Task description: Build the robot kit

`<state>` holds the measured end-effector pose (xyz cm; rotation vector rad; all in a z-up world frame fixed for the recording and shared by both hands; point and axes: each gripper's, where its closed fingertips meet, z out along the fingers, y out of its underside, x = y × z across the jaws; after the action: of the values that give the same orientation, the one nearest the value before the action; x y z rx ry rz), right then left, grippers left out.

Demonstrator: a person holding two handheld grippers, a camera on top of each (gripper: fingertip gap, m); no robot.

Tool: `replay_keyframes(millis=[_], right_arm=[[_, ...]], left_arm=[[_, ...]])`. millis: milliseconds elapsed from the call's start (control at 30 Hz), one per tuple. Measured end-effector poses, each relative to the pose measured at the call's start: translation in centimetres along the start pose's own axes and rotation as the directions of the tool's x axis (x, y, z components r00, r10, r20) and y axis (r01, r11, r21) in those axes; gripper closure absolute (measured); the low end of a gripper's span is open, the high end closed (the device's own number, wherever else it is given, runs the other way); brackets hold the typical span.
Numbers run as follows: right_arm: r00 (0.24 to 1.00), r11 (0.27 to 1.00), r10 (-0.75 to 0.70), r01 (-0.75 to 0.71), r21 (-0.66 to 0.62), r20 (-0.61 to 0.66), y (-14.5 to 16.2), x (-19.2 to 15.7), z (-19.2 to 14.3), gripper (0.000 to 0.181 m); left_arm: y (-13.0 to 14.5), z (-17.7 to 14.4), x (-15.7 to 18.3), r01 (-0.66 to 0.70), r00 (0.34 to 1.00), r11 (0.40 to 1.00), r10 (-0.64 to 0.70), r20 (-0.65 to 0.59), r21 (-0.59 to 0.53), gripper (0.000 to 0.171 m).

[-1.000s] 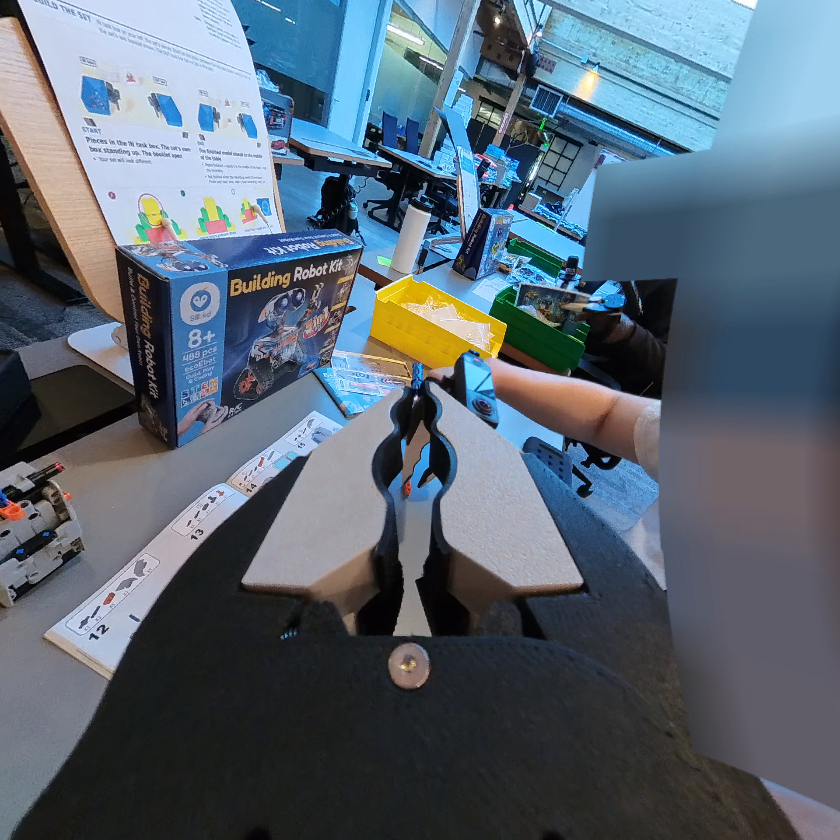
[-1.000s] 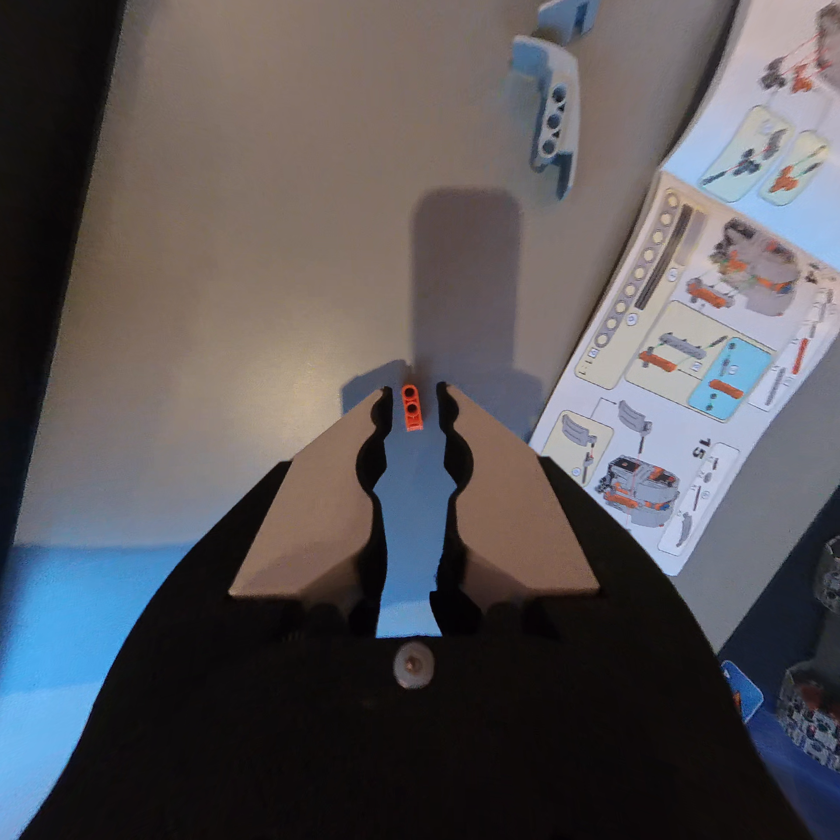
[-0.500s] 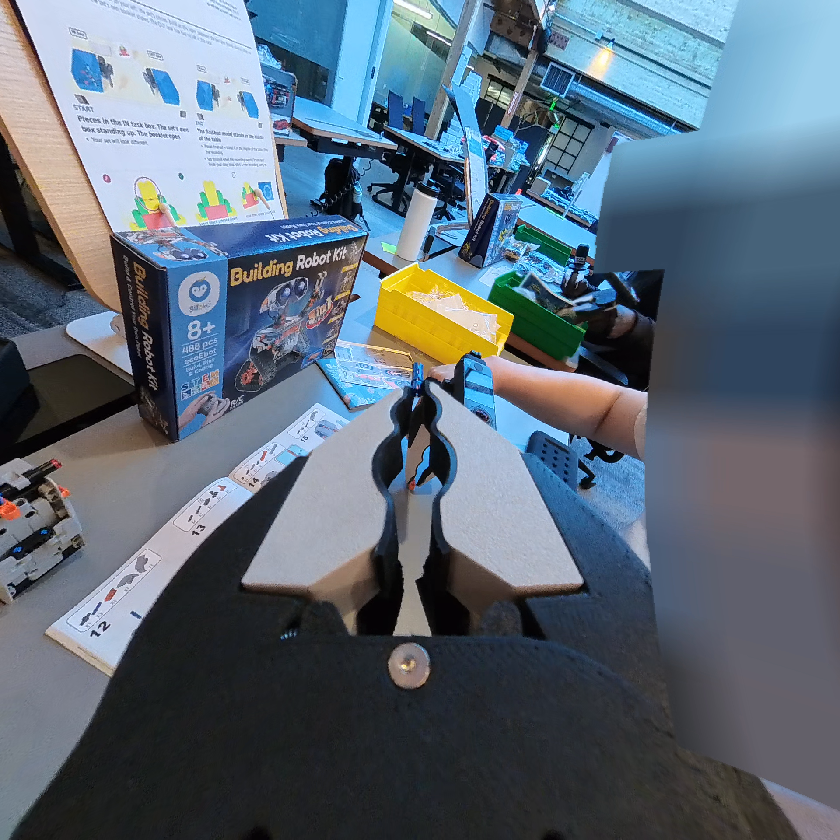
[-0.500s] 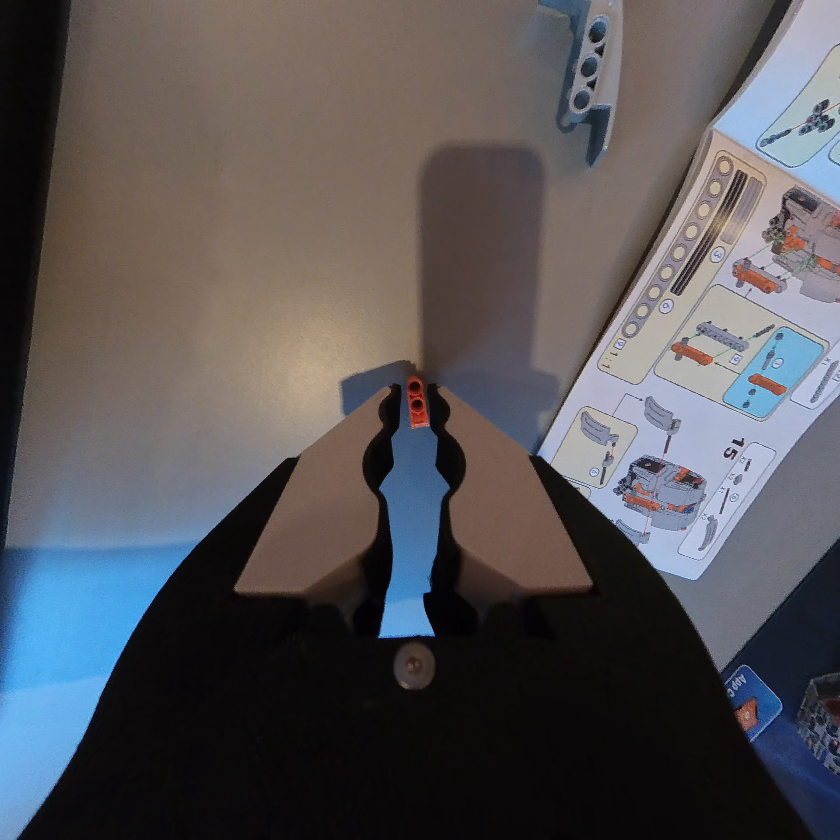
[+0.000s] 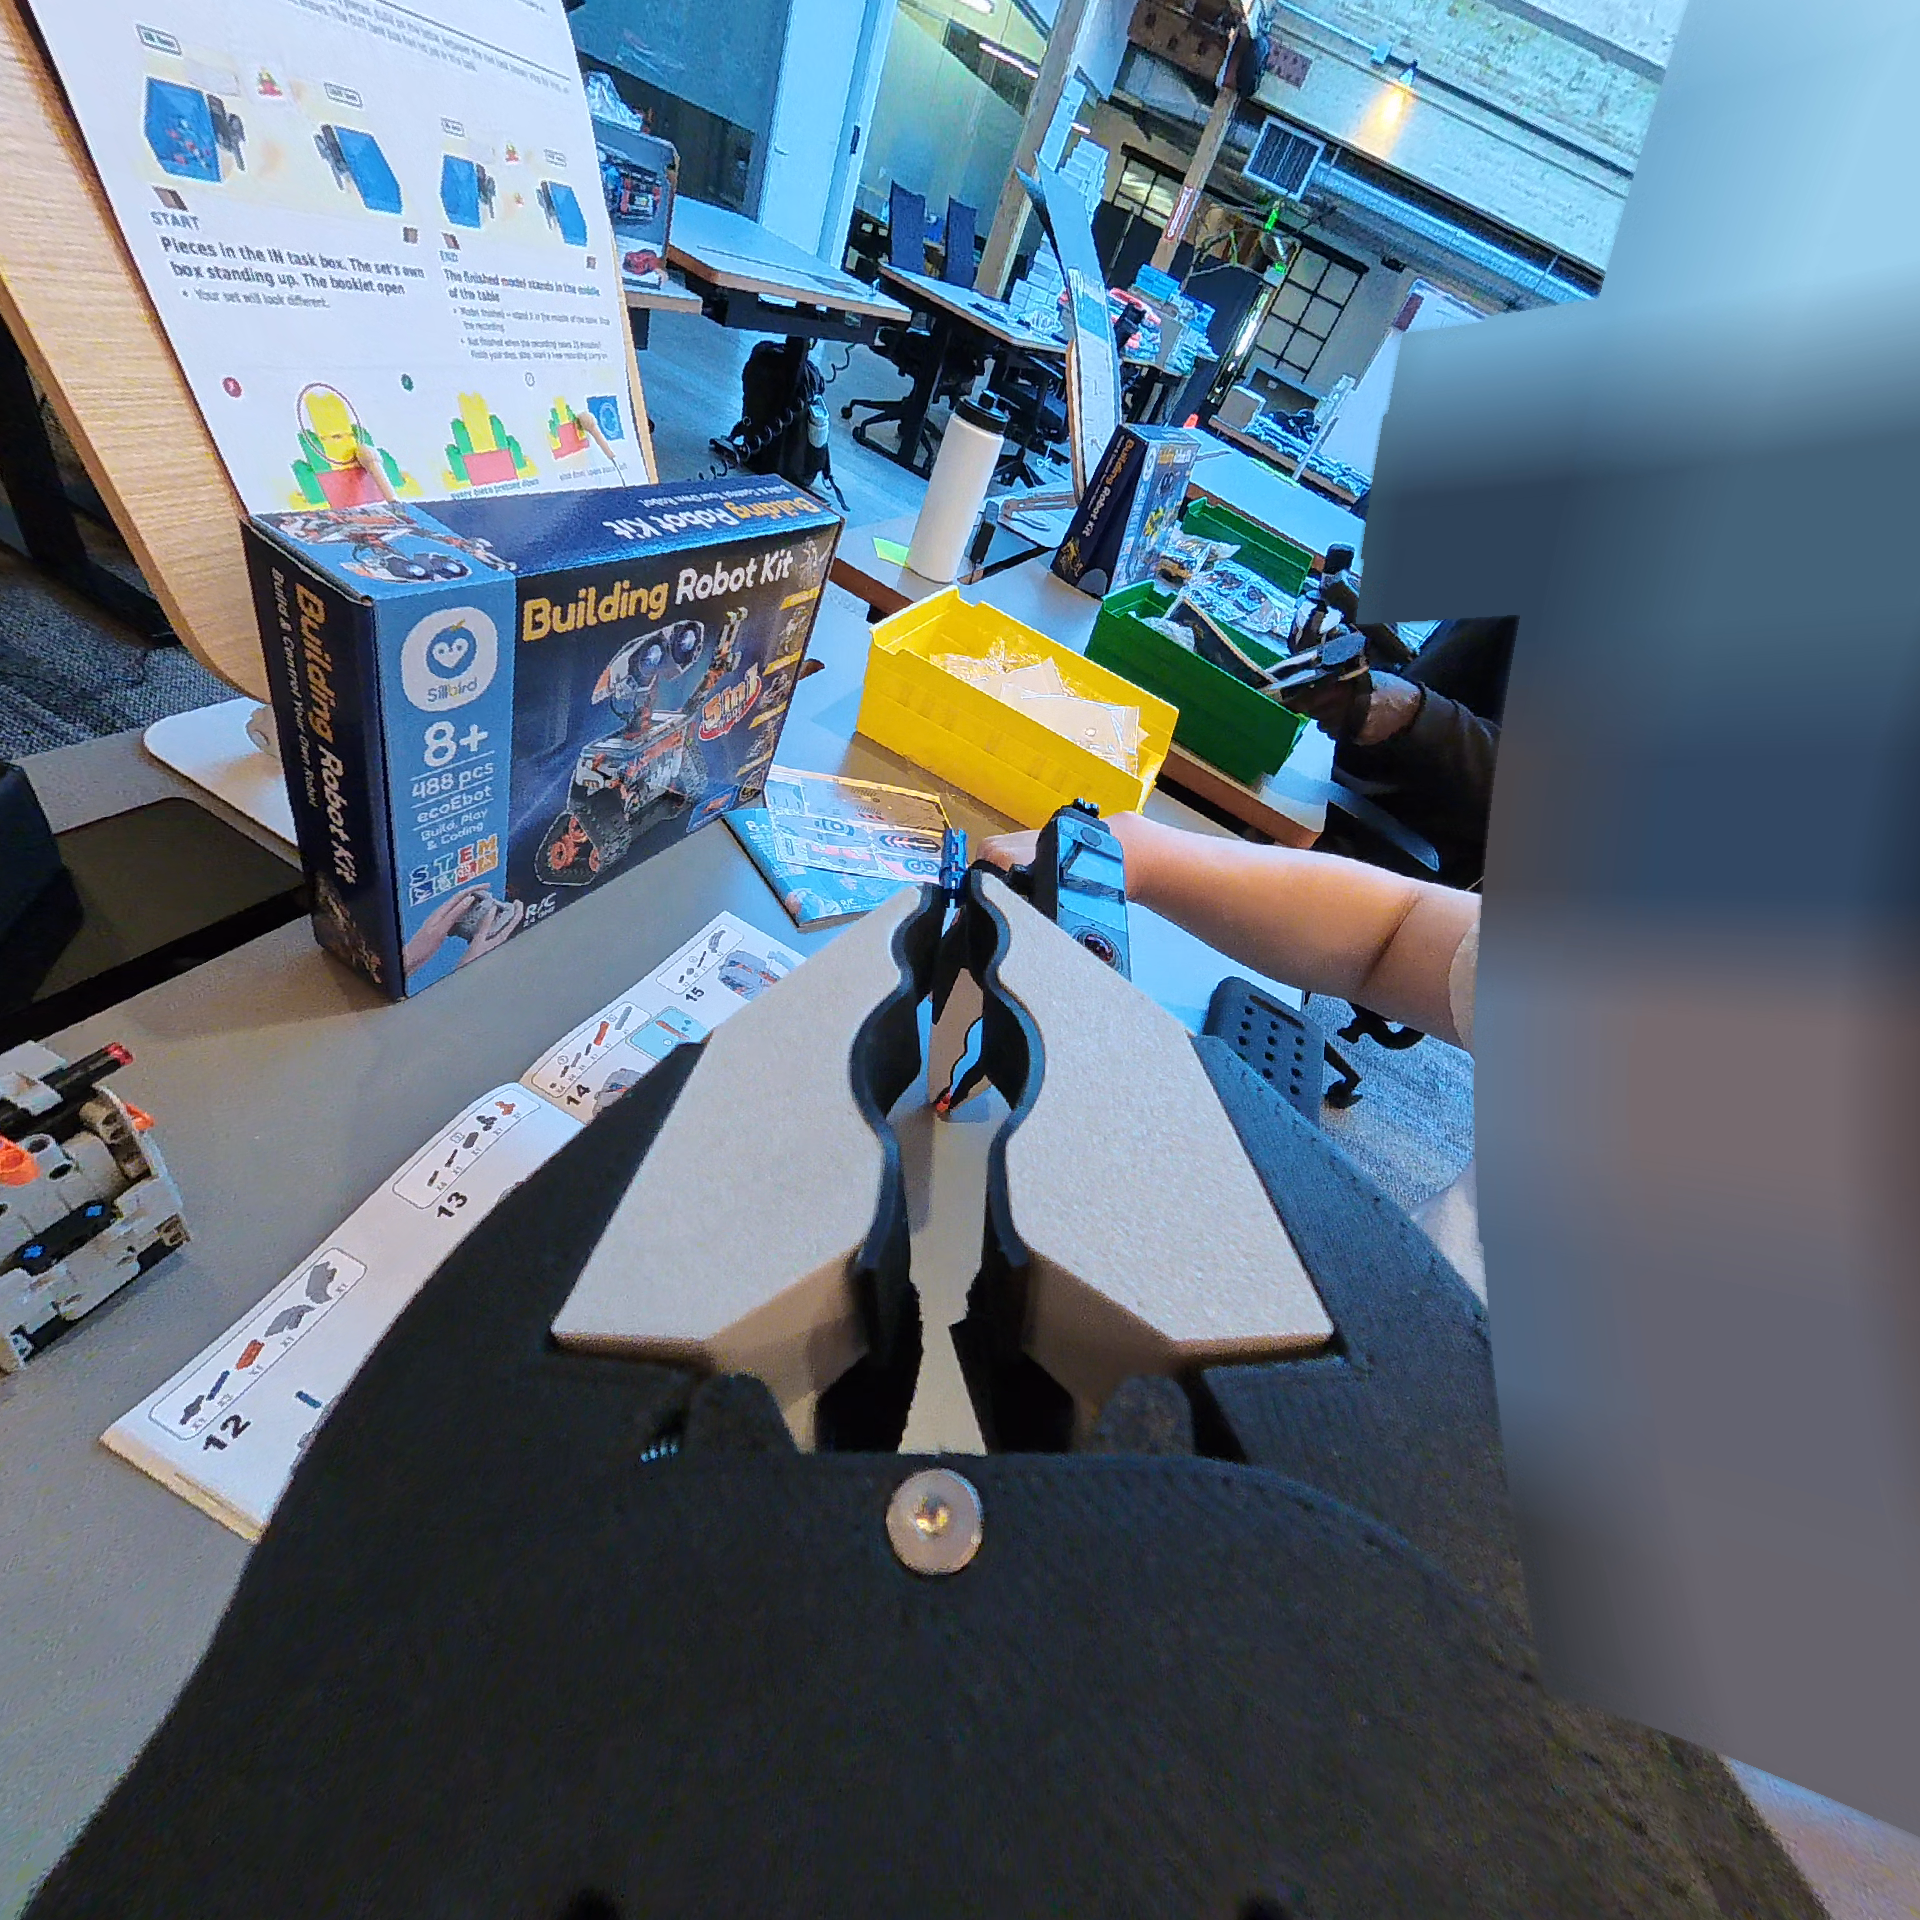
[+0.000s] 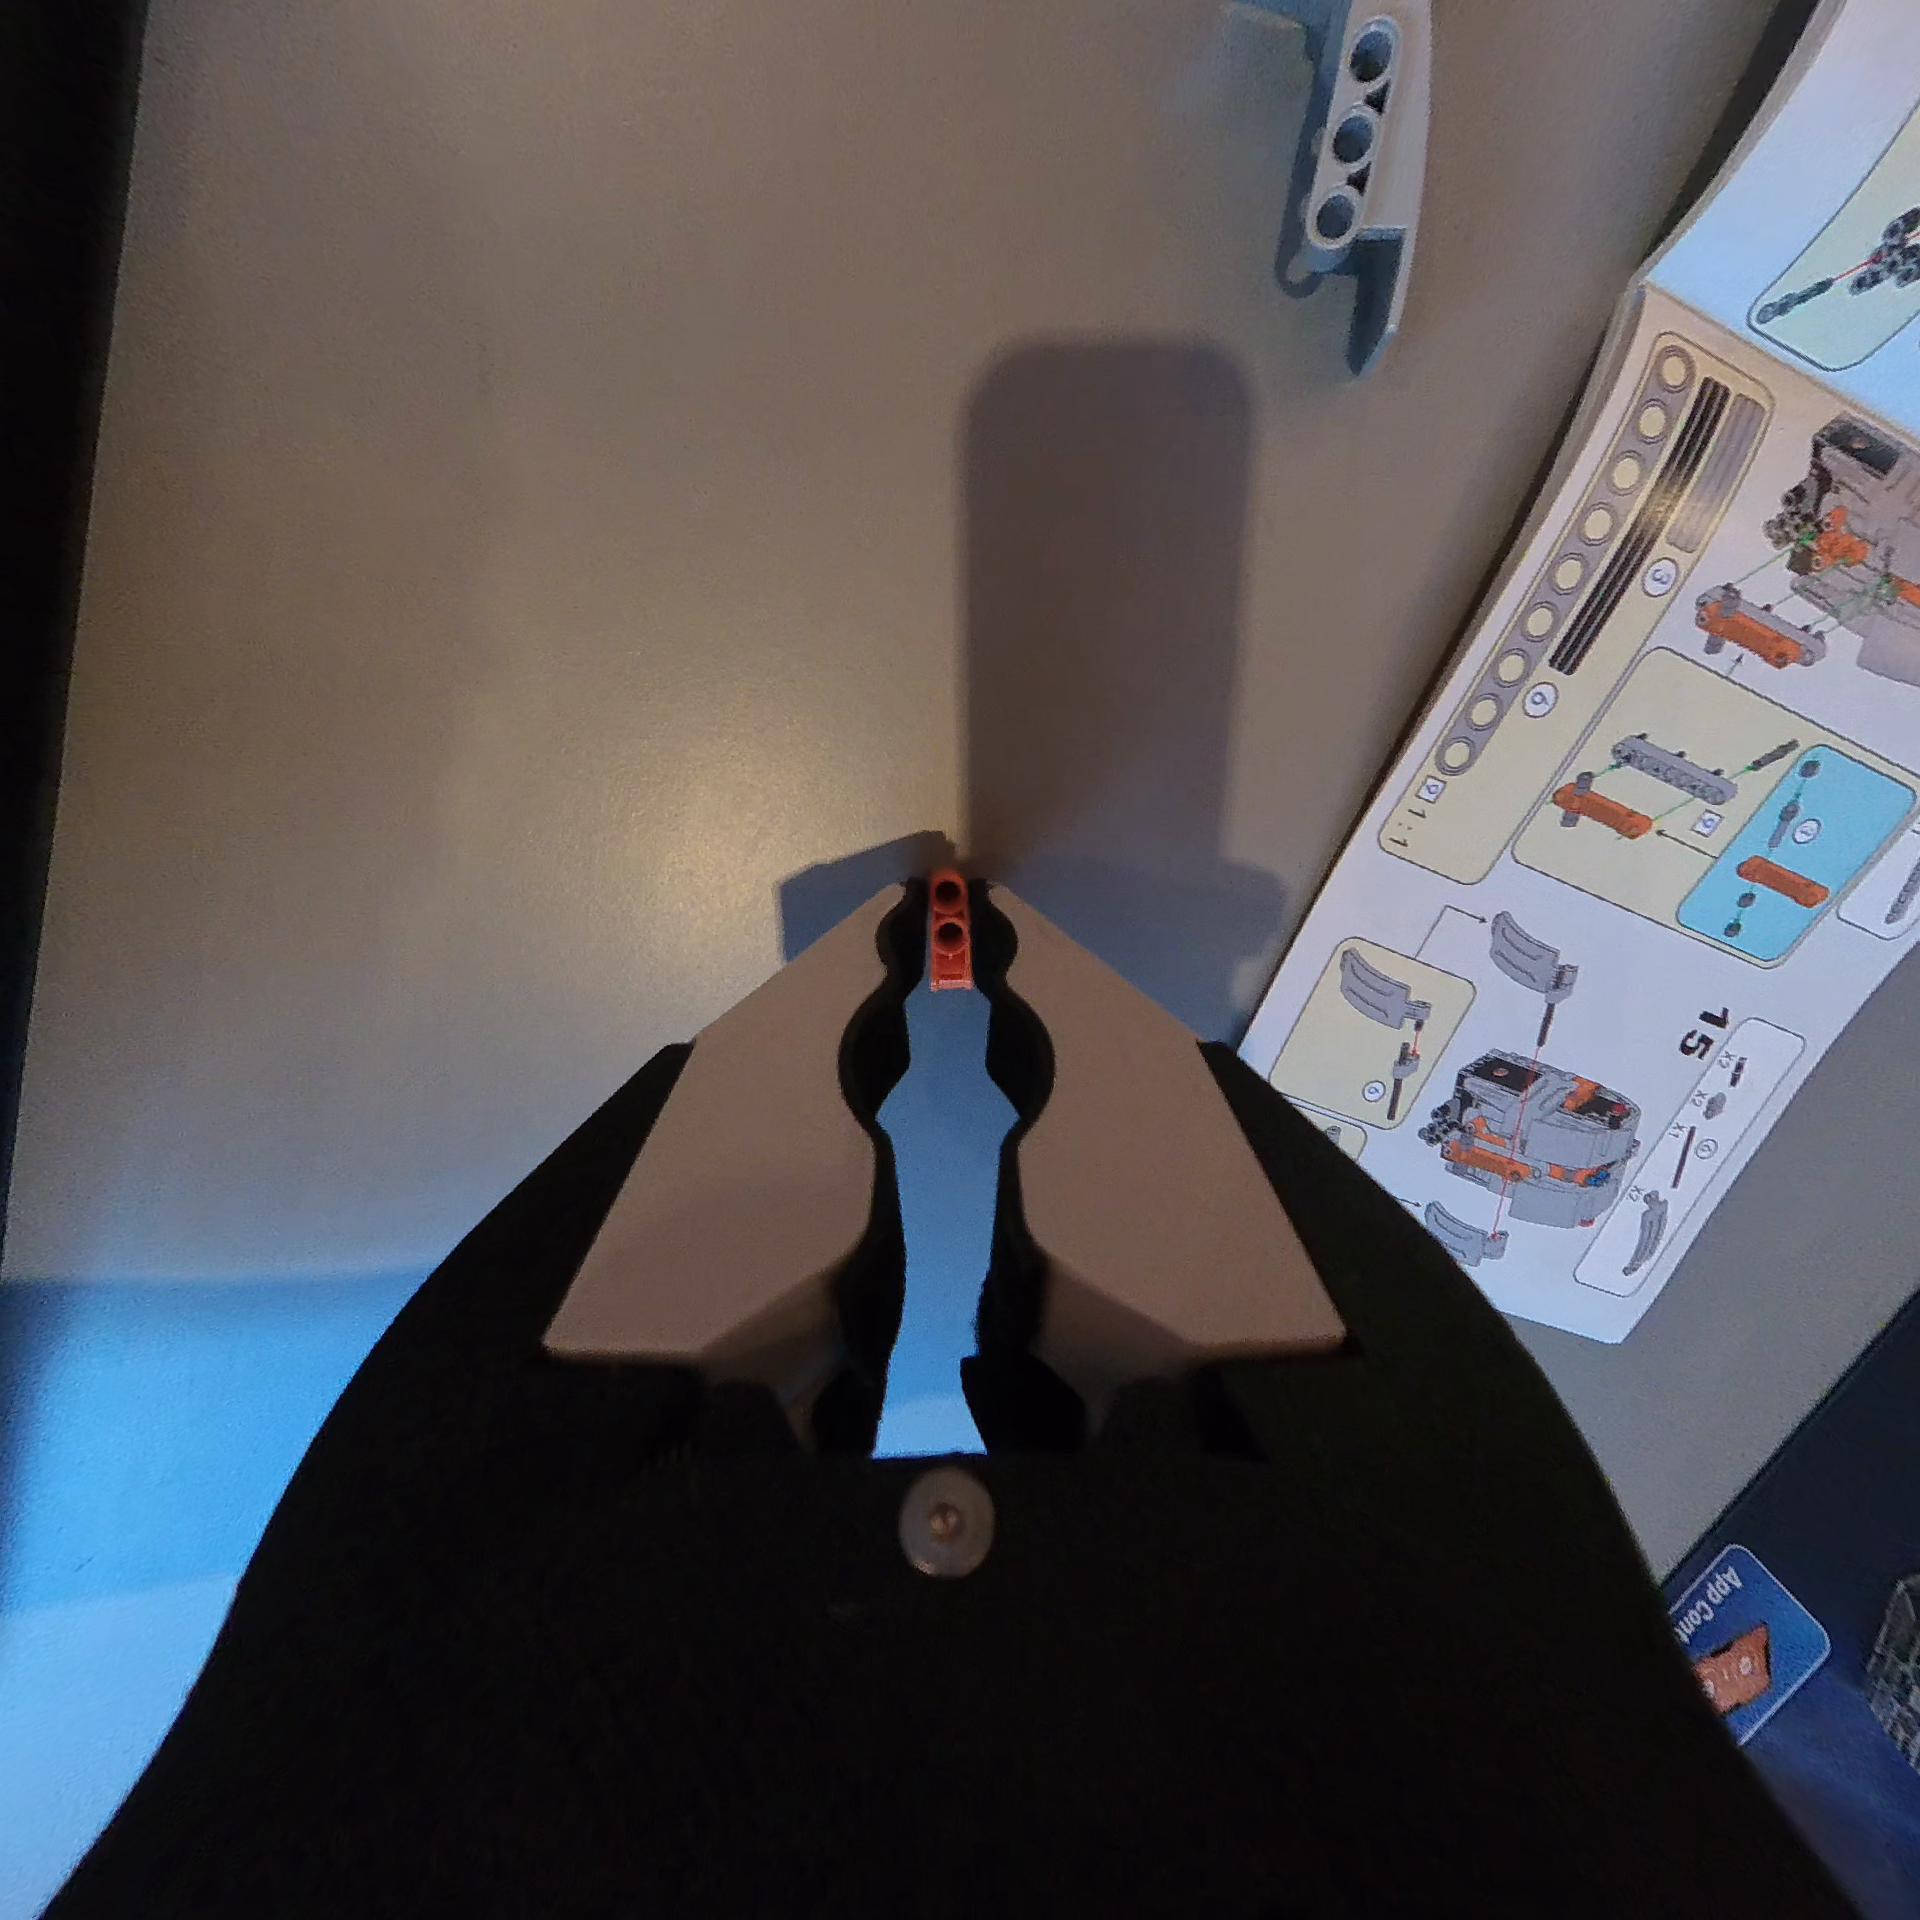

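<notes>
1. Grey table (image 6: 520, 520) under both our grippers; blue kit box (image 5: 540, 717) standing at the back, open booklet (image 6: 1621, 831) flat beside us.
2. Left gripper (image 5: 951, 883): jaws pinched on a small blue pin (image 5: 952, 860), held above the table.
3. Right gripper (image 6: 948, 894): jaws clamped on an orange two-hole connector (image 6: 949, 940), low over the table; grey curved piece (image 6: 1351, 156) lies well apart.

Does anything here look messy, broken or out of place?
Nothing looks broken or spilled. The only stray item is a grey curved piece lying alone on the table, apart from the open booklet. The right gripper pinches a small orange piece.
</notes>
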<state>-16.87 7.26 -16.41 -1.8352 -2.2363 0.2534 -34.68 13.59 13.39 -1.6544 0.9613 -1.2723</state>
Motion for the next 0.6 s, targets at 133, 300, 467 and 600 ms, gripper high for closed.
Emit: replay_keyframes(millis=[133,300,467,600], right_arm=[[1.000,1.000,0.016,-0.016,0.018,-0.002,-0.2,0.1,-0.1,0.174],[0.978,0.963,0.143,-0.103,0.248,-0.149,-2.7,3.4,-3.0,0.175],[0.880,0.641,0.353,0.019,0.767,-0.317,-10.0,8.8,-14.8,0.176],[0.887,0.331,0.379,0.137,0.933,-0.265,-14.3,8.4,-23.9,0.175]], left_arm=[[0.1,0.3,0.0,0.000,1.000,1.000,0.000,-0.002,-0.004,0.169],[0.2,0.8,-0.1,0.009,1.000,1.000,-0.009,-0.018,-0.021,0.169],[0.7,3.1,0.3,0.025,0.995,0.996,-0.033,-0.090,-0.091,0.169],[0.2,4.9,2.1,-0.009,0.988,0.997,-0.004,-0.156,-0.083,0.169]])
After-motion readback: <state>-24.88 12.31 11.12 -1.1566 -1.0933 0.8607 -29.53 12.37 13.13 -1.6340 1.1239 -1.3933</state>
